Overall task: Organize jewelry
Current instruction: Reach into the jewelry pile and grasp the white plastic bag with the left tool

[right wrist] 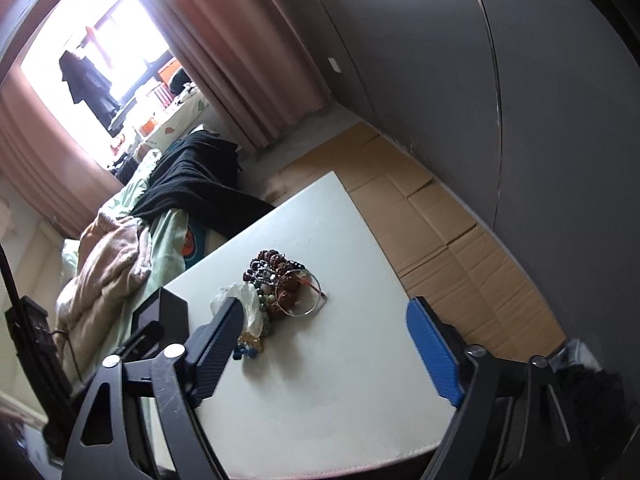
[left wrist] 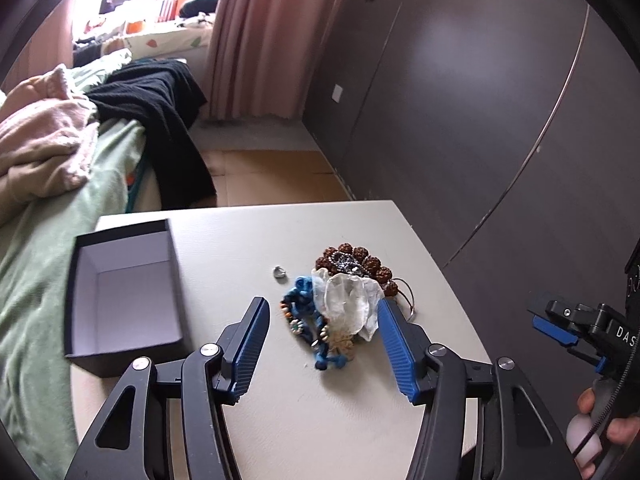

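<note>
A heap of jewelry lies on the white table (left wrist: 224,240): a brown bead bracelet (left wrist: 362,258), a crumpled clear bag (left wrist: 346,300), a blue cord piece (left wrist: 302,290), and a small silver ring (left wrist: 279,272) apart to the left. My left gripper (left wrist: 323,305) is open, its blue pads (left wrist: 252,344) on either side of the heap's near end and not pressing on it. An open black box (left wrist: 124,292) with a white inside stands left of it. My right gripper (right wrist: 326,304) is open just short of a thin silver bangle (right wrist: 303,296) at the heap's edge.
A bed with a green sheet (left wrist: 36,280), a pink blanket and a black garment runs along the table's left side. A dark wardrobe wall (left wrist: 480,120) stands to the right, with cardboard on the floor (right wrist: 440,232). A hand (left wrist: 596,412) grips the right tool's handle.
</note>
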Available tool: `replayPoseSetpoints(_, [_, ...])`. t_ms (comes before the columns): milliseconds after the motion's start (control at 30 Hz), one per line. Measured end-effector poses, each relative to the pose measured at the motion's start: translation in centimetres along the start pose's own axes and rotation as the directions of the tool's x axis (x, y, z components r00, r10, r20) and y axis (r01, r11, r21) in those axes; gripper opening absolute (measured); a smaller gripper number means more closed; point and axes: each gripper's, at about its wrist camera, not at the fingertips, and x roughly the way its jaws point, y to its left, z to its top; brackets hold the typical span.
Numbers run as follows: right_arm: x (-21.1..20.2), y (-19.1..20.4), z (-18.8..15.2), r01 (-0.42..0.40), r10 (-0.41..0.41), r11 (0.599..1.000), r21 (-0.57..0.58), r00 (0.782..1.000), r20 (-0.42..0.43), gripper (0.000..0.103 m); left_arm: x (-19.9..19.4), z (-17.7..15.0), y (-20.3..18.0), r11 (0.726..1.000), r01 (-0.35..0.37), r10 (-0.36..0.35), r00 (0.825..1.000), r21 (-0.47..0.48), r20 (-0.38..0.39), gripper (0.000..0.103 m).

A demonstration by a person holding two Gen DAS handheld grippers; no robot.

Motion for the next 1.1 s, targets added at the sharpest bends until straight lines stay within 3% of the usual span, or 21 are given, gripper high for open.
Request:
replayPoseSetpoints(267, [3.0, -0.5, 1.0, -0.021, 0.023, 0.999, 0.041, 0.998, -0.065, 0.077, 4.4, 0.9, -0.6, 0.999, -0.042, 0.044, 0.997, 0.026, -0.063, 0.054])
replayPoseSetpoints(467, [4.7, 0.7, 1.3, -0.004, -0.009, 0.995, -0.102, 0.992, -0.124, 0.077, 7.0, 0.7, 0.0, 0.998, -0.059, 0.062, 0.992, 0.030, -0.110, 0.054])
replayPoseSetpoints(600, [6.1, 1.7, 0.9, 0.056, -0.093, 0.970, -0.235, 0.985, -0.148, 0.077, 7.9, 0.8, 0.5, 0.995, -0.097, 0.100, 0.988, 0.028, -0.120, 0.030])
replayPoseSetpoints(633, [6.4, 1.9, 0.8, 0.062, -0.103, 0.965, -0.254, 0.983, -0.152, 0.077, 7.9, 0.8, 0.6, 0.996, -0.091, 0.093, 0.988, 0.025, -0.121, 0.021])
replayPoseSetpoints(767, [7.4, 2.4, 0.4, 0.057, -0.116, 0.948, -0.314, 0.978, -0.171, 0.077, 7.8, 0.8, 0.4, 0.994, -0.090, 0.097, 0.989, 0.061, -0.115, 0.002])
replayPoseSetpoints(833, [7.8, 2.8, 0.0, 0.047, -0.115, 0.939, -0.342, 0.977, -0.182, 0.077, 7.5, 0.8, 0.0, 0.993, -0.089, 0.098, 0.989, 0.080, -0.109, 0.000])
replayPoseSetpoints(967, [8.6, 3.4, -0.6, 0.049, -0.137, 0.917, -0.395, 0.971, -0.198, 0.077, 5.1, 1.7, 0.5, 0.999, -0.030, 0.032, 0.999, 0.041, -0.039, 0.000])
replayPoseSetpoints(1100, [10.0, 4.4, -1.1, 0.052, -0.170, 0.873, -0.486, 0.965, -0.202, 0.077, 3.0, 2.4, 1.3, 1.000, 0.010, -0.010, 1.000, -0.009, 0.009, 0.000])
